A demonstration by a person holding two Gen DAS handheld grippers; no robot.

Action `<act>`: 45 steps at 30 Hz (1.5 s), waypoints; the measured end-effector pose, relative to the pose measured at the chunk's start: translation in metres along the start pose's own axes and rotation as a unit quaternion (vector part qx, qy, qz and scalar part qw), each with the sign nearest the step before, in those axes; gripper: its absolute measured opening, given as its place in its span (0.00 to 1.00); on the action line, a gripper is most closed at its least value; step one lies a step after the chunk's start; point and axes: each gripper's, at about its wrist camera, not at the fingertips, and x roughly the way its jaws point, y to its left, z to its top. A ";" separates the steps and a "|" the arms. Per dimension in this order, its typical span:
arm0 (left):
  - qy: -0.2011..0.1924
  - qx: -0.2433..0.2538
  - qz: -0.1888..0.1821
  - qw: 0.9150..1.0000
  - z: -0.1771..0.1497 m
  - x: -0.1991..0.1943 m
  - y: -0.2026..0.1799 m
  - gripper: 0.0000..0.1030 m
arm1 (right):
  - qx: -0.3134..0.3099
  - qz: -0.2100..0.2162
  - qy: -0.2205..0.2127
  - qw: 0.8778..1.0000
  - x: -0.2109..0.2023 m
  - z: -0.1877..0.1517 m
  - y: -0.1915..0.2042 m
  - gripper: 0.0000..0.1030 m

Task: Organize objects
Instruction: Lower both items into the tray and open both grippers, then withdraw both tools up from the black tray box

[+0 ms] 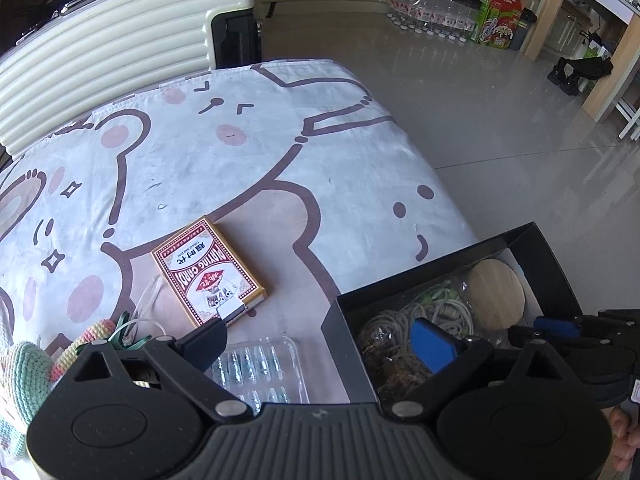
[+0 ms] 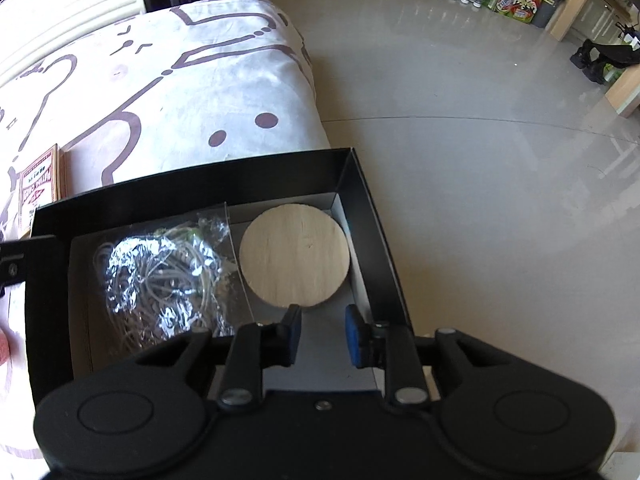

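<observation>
An open black box sits at the near right corner of the cartoon-print cloth. Inside it lie a round wooden disc and a clear bag of coiled cords. My right gripper hangs over the box's near right corner, just short of the disc, its fingers drawn close with nothing between them. My left gripper is open wide and straddles the box's left wall. A red playing card pack lies on the cloth just ahead of its left finger.
A clear blister pack lies under the left gripper, and a crochet toy with green clips sits at the near left. A cream suitcase stands behind the cloth. Grey floor drops away on the right, with bottles and cartons far off.
</observation>
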 end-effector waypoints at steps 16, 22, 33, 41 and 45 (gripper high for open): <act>-0.019 -0.012 0.005 1.000 -0.009 -0.037 -0.002 0.94 | 0.038 0.028 -0.058 0.997 -0.058 -0.012 -0.024 0.43; -0.038 -0.005 0.012 0.999 -0.017 -0.062 -0.006 0.95 | 0.054 0.027 -0.089 0.994 -0.088 -0.019 -0.032 0.48; -0.065 0.000 0.027 0.998 -0.032 -0.102 -0.005 0.95 | 0.059 0.015 -0.137 0.989 -0.135 -0.037 -0.035 0.66; -0.076 -0.006 0.035 0.996 -0.038 -0.116 -0.001 0.95 | 0.062 -0.007 -0.169 0.984 -0.160 -0.047 -0.038 0.83; -0.088 -0.002 0.039 0.995 -0.040 -0.122 -0.001 0.95 | 0.053 -0.011 -0.176 0.983 -0.167 -0.051 -0.037 0.91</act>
